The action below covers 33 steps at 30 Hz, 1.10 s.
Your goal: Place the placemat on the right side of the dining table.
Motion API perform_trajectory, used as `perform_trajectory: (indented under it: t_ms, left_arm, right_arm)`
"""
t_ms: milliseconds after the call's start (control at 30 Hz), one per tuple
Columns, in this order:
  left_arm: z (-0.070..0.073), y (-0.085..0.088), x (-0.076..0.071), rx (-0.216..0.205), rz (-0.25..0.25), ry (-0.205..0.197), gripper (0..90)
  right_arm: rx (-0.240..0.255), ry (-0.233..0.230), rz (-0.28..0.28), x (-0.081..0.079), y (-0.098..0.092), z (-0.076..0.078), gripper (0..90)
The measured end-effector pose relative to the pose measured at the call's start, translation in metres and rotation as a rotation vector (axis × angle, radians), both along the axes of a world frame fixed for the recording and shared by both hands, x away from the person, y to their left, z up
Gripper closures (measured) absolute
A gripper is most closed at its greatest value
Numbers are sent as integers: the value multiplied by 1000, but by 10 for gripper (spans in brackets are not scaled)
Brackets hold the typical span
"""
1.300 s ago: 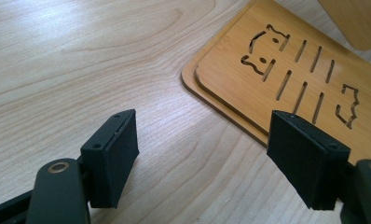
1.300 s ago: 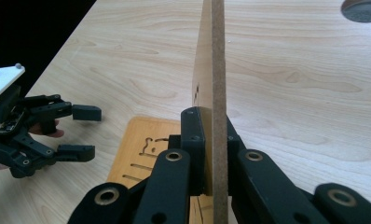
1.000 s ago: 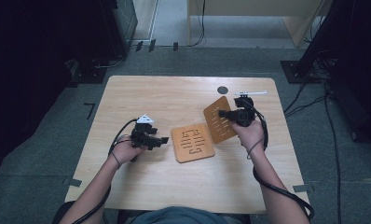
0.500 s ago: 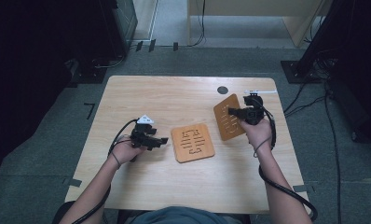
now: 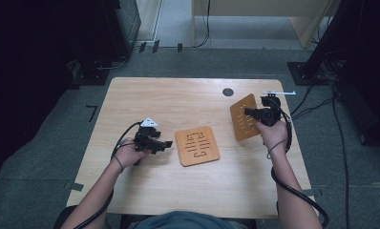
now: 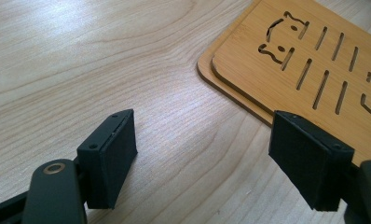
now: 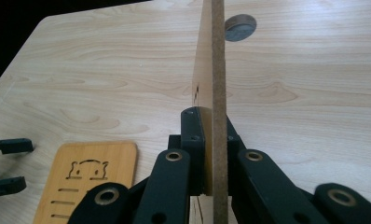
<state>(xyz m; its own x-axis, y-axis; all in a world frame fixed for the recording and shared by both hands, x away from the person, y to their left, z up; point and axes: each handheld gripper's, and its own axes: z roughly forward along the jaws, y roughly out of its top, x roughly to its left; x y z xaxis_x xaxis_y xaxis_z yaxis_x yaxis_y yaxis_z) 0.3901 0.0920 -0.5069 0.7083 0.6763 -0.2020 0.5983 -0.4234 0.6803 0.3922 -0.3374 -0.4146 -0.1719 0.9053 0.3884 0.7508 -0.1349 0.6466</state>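
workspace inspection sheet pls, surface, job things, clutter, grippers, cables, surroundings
surface: pale wood table, round dark grommet near the far edge.
job's things: a slotted wooden board lies flat mid-table; a second board is held up off it.
clutter: nothing seen.
grippers: left gripper open, nothing between its pads, beside the flat board; right gripper shut on the second board's edge.
cables: one black cable trails from each gripper.
surroundings: grey carpet, dark equipment at both sides.

I've one board (image 5: pixel 197 146) flat mid-table (image 5: pixel 178 95), left gripper (image 5: pixel 166 144) just left of it; second board (image 5: pixel 243 119) held up at right
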Motion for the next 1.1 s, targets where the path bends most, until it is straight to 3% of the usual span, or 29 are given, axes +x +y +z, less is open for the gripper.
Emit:
perform_trajectory:
  t_ms: [567, 867, 1100]
  left_arm:
    - [-1, -2, 0, 2, -11, -8, 218]
    - [-1, -2, -1, -1, -12, -12, 214]
    - [-1, -2, -1, 1, -13, -14, 213]
  right_arm:
    - [-3, -5, -104, 3, -30, -6, 873]
    - [5, 20, -123, 10, -35, -12, 869]
    - [-18, 34, -135, 14, -40, -14, 851]
